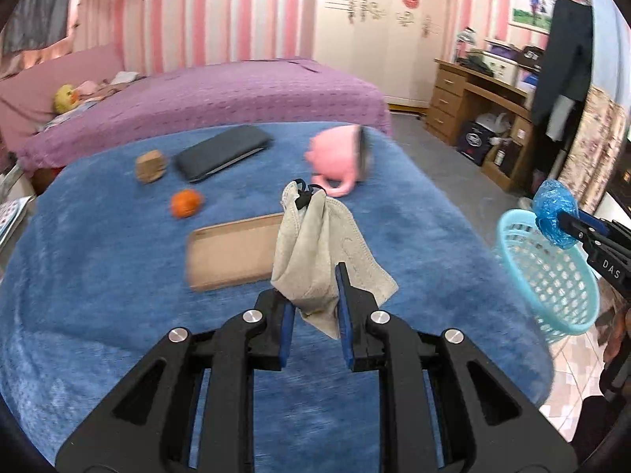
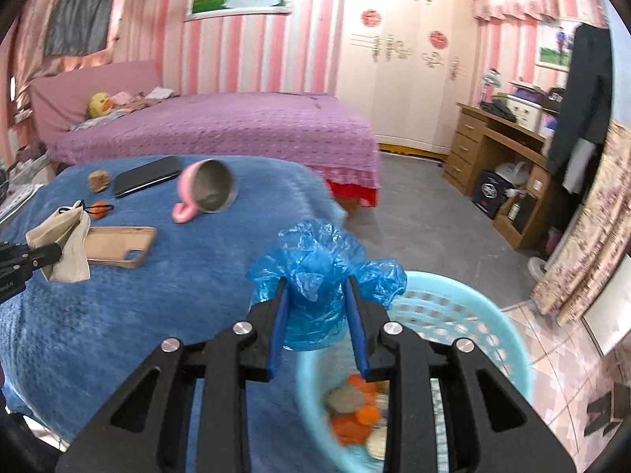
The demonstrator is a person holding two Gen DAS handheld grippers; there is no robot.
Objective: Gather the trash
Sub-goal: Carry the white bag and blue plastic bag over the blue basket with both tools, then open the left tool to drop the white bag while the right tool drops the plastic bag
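Observation:
My left gripper [image 1: 315, 276] is shut on a beige cloth pouch [image 1: 315, 252] with a black drawstring and holds it above the blue-covered table [image 1: 118, 315]. It also shows in the right wrist view [image 2: 63, 240]. My right gripper [image 2: 315, 287] is shut on a crumpled blue plastic bag [image 2: 319, 272], held over the rim of a light blue basket [image 2: 493, 315]. In the left wrist view the bag [image 1: 554, 213] and basket [image 1: 552, 276] sit at the right table edge. The basket holds orange peel and other scraps [image 2: 355, 414].
On the table lie a tan phone case [image 1: 232, 252], an orange fruit [image 1: 185, 203], a brown block [image 1: 150, 165], a dark phone [image 1: 223, 151] and a tipped pink cup [image 1: 339, 157]. A purple bed [image 1: 236, 94] stands behind, a wooden desk [image 1: 473, 98] at right.

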